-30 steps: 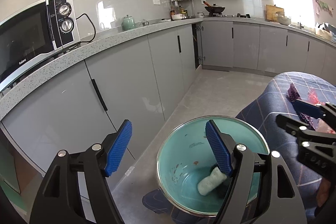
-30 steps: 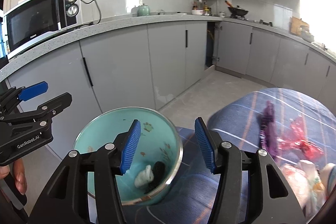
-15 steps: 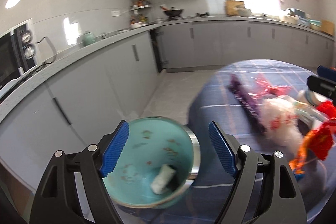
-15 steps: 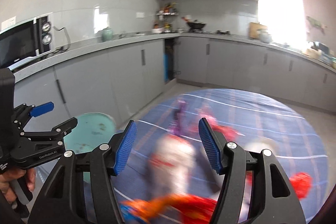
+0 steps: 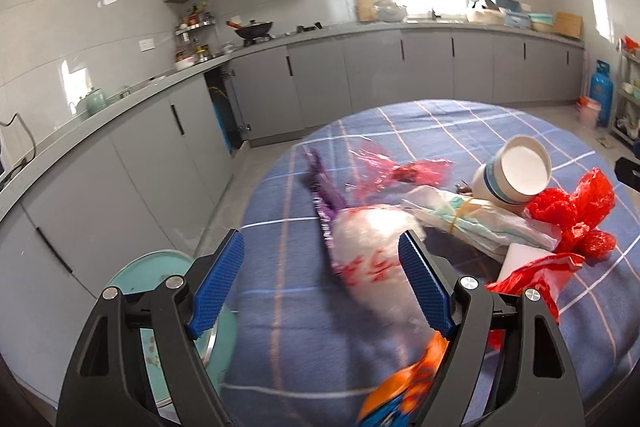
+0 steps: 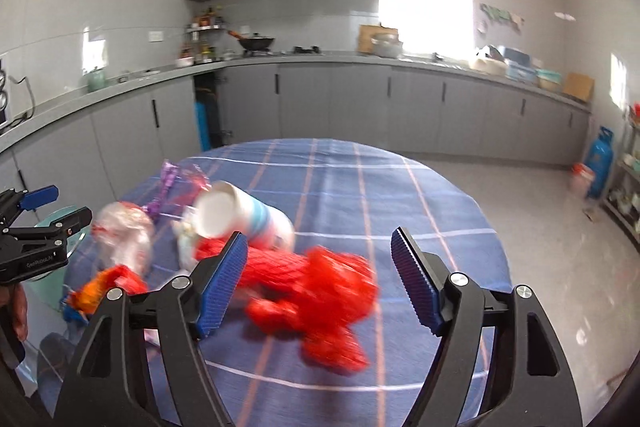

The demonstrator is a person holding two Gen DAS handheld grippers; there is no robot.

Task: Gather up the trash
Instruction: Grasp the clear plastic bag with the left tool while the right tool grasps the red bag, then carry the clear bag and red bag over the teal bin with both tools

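The left wrist view looks from just above the worktop's point(image 5: 460, 131) left edge, across the trash toward the far kitchen cabinets. The right wrist view sits at the near edge, facing the same way. Both share the paper cup point(image 5: 514, 175) point(image 6: 244, 217) and red bag point(image 5: 576, 215) point(image 6: 320, 291)

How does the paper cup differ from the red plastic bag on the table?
The paper cup is white with blue bands; the red plastic bag is all red. The cup keeps a stiff round shape and lies on its side, while the bag is crumpled and shapeless. Both lie on the checked tablecloth, close together.
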